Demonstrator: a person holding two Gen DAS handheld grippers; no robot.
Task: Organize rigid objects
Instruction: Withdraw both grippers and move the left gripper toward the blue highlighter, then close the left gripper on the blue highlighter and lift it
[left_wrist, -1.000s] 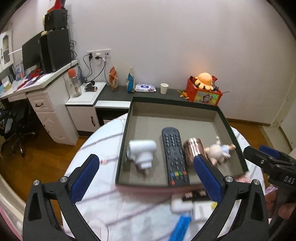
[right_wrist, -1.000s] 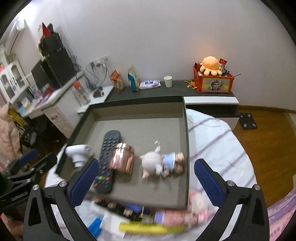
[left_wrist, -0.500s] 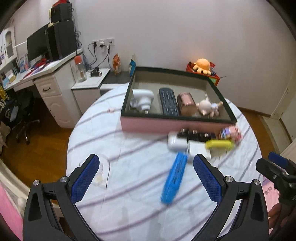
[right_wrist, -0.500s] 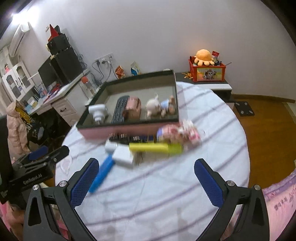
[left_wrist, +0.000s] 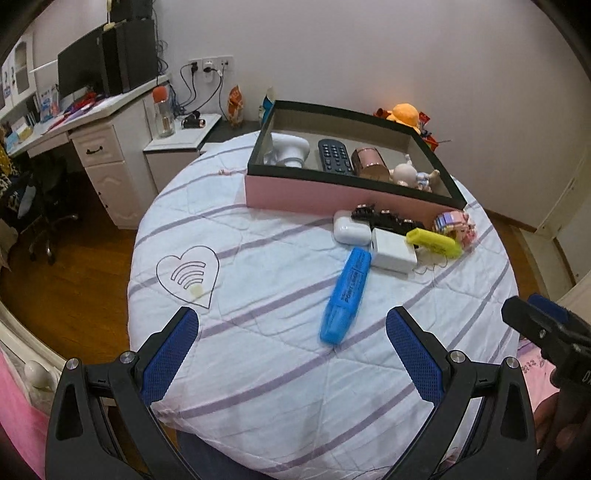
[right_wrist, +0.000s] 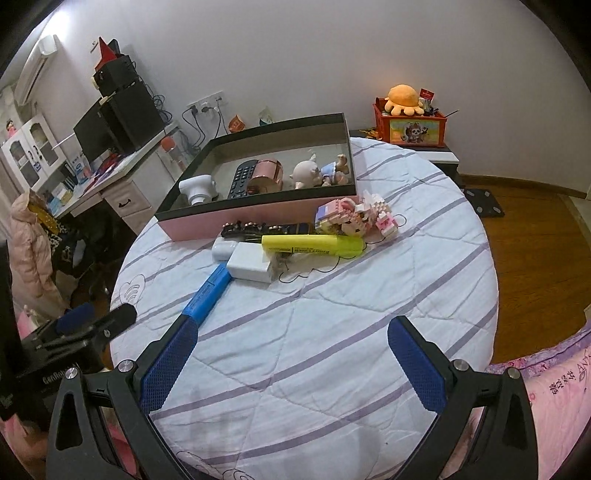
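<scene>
Both grippers (left_wrist: 291, 349) (right_wrist: 293, 360) hover wide apart, empty.

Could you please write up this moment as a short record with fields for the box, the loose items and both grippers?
box: pink box with dark rim, at the table's far side
in box: white device, remote, copper cylinder, doll
loose on table: blue marker, yellow highlighter, white charger, white case, black clips, pink block toy
left hand-held gripper: open, empty
right hand-held gripper: open, empty
</scene>
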